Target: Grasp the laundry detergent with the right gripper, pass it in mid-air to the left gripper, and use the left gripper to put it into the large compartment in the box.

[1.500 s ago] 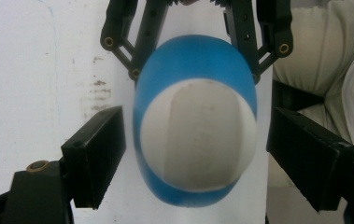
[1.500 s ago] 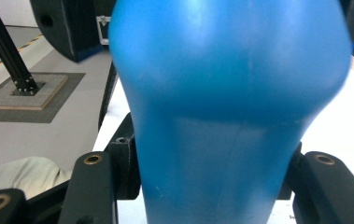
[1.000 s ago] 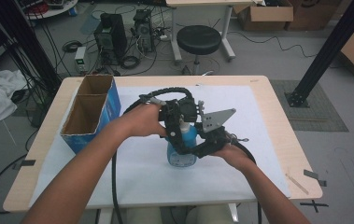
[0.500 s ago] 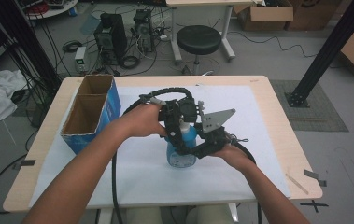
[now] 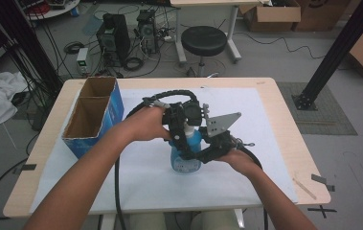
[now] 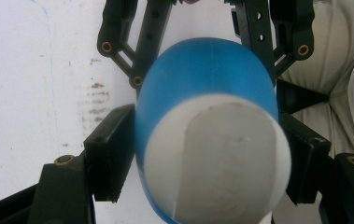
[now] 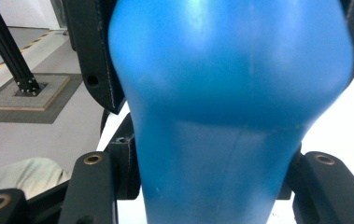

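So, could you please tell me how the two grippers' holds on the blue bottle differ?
The left gripper takes the blue bottle from above, its jaws flanking the top near the white cap; the right gripper comes in from the side, with its jaws around the narrower waist. The left looks down the bottle, the right faces its side. Both are shut on the upright bottle.

Bottle [image 5: 187, 155] stands mid-table, box [image 5: 93, 115] to its left (well apart).
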